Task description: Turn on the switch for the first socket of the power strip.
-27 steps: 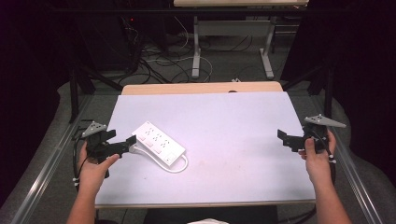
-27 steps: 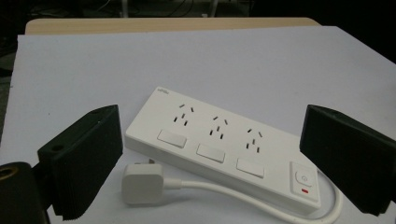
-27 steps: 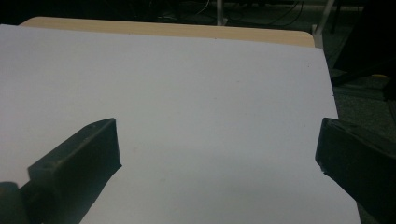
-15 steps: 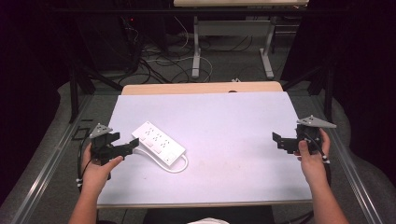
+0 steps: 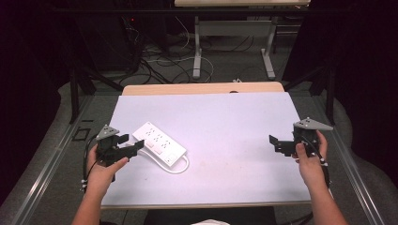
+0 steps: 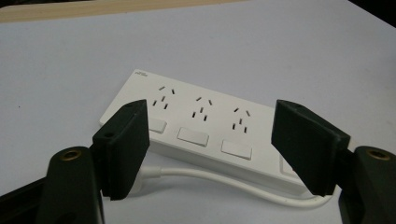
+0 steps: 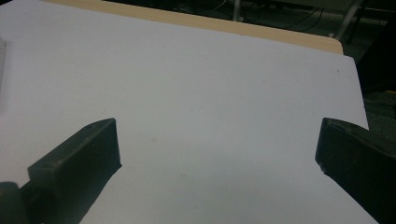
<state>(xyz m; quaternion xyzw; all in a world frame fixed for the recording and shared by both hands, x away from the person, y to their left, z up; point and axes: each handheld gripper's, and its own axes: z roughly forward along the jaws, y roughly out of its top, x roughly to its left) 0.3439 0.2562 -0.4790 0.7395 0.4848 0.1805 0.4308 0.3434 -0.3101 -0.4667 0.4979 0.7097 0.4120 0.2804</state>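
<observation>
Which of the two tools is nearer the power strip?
The left tool, held at the table's left side: its open jaws point at the white power strip just ahead. The right tool is far across the table.

White power strip (image 5: 159, 145) with 3 sockets lies flat, angled, table's (image 5: 234, 140) left; cord apparently looped alongside.

— What have you got on your bench (image 5: 234, 122)?

— A white sheet covers nearly all of it; a strip of bare wood shows along your far edge.

— And lying on it?

— One white power strip (image 5: 159, 144) flat at your left, three socket groups, each with a switch. Its white cord (image 5: 180, 167) loops beside it; the plug end, I think, is hidden.
</observation>
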